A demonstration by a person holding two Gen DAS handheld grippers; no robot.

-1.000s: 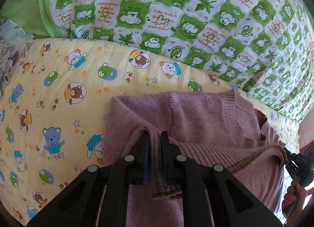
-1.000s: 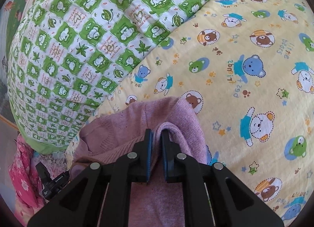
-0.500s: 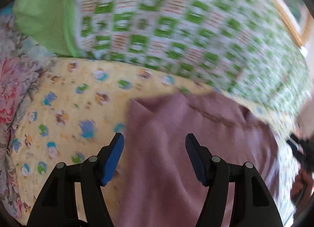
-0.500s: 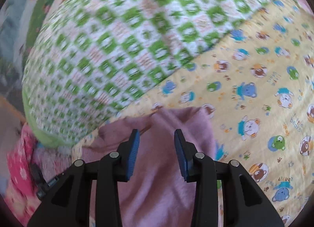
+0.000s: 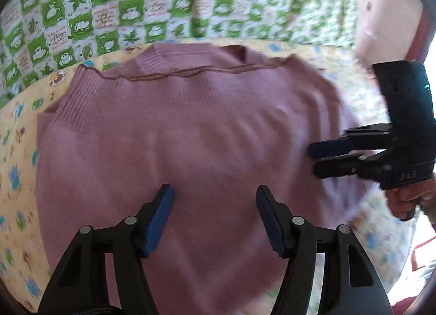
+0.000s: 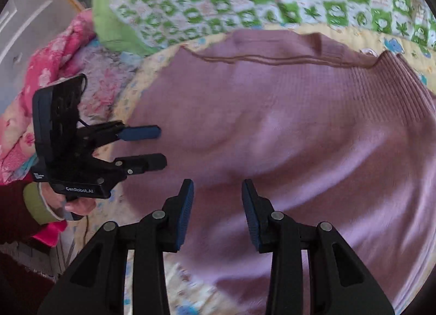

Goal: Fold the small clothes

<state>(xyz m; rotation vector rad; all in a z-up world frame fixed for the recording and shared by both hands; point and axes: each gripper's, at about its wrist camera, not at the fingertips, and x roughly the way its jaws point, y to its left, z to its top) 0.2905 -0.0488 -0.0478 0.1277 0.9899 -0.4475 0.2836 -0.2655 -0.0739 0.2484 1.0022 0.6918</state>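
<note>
Both grippers are hovering with jaws open and empty: left gripper [image 5: 212, 214], right gripper [image 6: 218, 206]. Between them a pink sweater [image 5: 190, 138] is lying on the yellow bear sheet [image 5: 16, 178], its far edge nearing the green quilt [image 5: 109, 15].

A: Is it bright?
B: Yes, soft daylight, with white glare at the right edge of the left view.
A: Is it sharp?
B: No, the purple sweater [image 5: 190, 135] looks smeared, and everything bends near the round dark corners
</note>
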